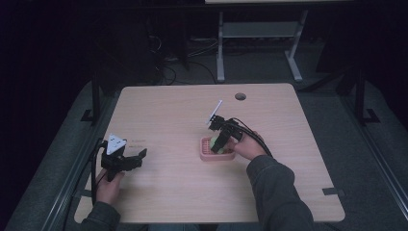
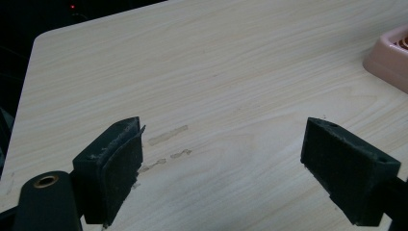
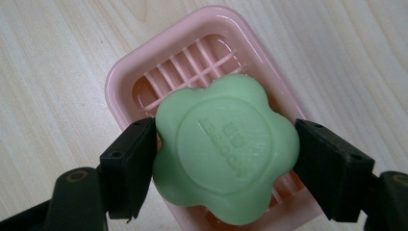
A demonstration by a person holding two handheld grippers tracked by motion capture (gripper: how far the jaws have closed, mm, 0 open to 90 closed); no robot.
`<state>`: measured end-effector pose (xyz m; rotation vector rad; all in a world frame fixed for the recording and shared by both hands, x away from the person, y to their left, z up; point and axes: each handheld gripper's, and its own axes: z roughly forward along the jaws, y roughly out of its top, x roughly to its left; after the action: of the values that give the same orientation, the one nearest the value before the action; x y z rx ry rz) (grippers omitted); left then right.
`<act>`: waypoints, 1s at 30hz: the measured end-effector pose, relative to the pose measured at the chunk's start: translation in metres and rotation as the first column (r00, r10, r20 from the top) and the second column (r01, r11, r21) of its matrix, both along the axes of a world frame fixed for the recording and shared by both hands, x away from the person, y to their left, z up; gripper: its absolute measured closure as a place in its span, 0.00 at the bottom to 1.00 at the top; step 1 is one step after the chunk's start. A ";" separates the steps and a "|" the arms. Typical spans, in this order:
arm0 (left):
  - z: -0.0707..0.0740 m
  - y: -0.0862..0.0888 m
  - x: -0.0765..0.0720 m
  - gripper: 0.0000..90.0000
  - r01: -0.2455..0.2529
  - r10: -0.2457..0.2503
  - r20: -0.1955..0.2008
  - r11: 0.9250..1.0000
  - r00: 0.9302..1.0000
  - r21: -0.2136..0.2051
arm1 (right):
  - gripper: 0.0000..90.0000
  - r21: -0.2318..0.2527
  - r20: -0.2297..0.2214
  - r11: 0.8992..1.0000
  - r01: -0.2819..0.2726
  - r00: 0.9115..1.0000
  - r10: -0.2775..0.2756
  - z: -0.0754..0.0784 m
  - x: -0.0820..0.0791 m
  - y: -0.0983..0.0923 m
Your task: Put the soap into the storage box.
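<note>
A green flower-shaped soap (image 3: 225, 147) is clamped between the jaws of my right gripper (image 3: 225, 163), held just over a pink slatted soap dish (image 3: 126, 86). From the high view the right gripper (image 1: 220, 144) points down into the dish (image 1: 206, 155) near the table's middle, and a sliver of the soap (image 1: 215, 147) shows there. My left gripper (image 1: 140, 155) rests low at the table's left side, its jaws wide apart with bare tabletop between them (image 2: 221, 163). A corner of the pink dish (image 2: 389, 57) shows at the right edge of the left gripper view.
The light wooden table (image 1: 173, 120) has a round cable hole (image 1: 240, 96) near its far edge. Faint smudge marks (image 2: 168, 144) lie on the wood in front of the left gripper. A white desk frame (image 1: 260, 43) stands on the floor beyond.
</note>
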<state>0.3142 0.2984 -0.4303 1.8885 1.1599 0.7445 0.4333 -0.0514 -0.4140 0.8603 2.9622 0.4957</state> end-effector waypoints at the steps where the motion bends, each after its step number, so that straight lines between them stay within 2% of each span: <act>1: 0.000 0.000 0.000 0.16 0.000 0.000 0.000 1.000 1.000 0.001 | 0.28 0.002 0.002 1.000 0.001 1.000 -0.001 0.001 0.000 -0.001; 15: 0.000 0.000 0.001 0.16 -0.003 0.003 -0.001 1.000 1.000 0.009 | 0.29 0.012 0.012 1.000 0.001 1.000 -0.001 0.004 -0.001 -0.005; 30: -0.001 -0.001 0.000 0.16 0.002 -0.002 0.001 1.000 1.000 0.013 | 0.29 0.047 0.016 0.999 0.017 1.000 -0.018 0.010 -0.004 -0.016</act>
<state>0.3144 0.2977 -0.4309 1.8993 1.1546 0.7540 0.4295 -0.0677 -0.4039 0.8805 2.9368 0.5714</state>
